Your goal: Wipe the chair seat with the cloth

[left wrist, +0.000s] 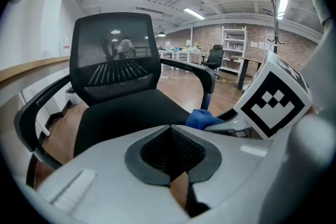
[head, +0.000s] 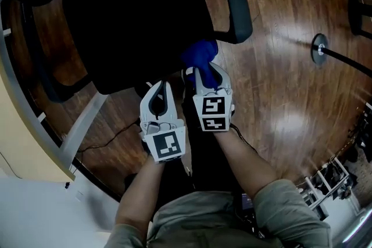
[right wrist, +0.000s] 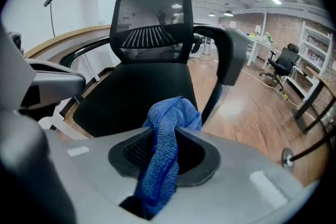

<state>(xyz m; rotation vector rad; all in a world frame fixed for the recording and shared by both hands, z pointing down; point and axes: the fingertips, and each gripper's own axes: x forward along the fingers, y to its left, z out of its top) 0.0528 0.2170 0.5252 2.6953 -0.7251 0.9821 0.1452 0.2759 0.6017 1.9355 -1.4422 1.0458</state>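
The right tool (head: 204,74) clamps the blue cloth (head: 199,54), which sits near the front edge of the black chair seat (head: 133,26). The left tool (head: 159,85) is closed and empty, just beside it.

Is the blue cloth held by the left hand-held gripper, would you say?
No, the blue cloth is clamped in the right hand-held gripper; the left hand-held gripper is shut on nothing.
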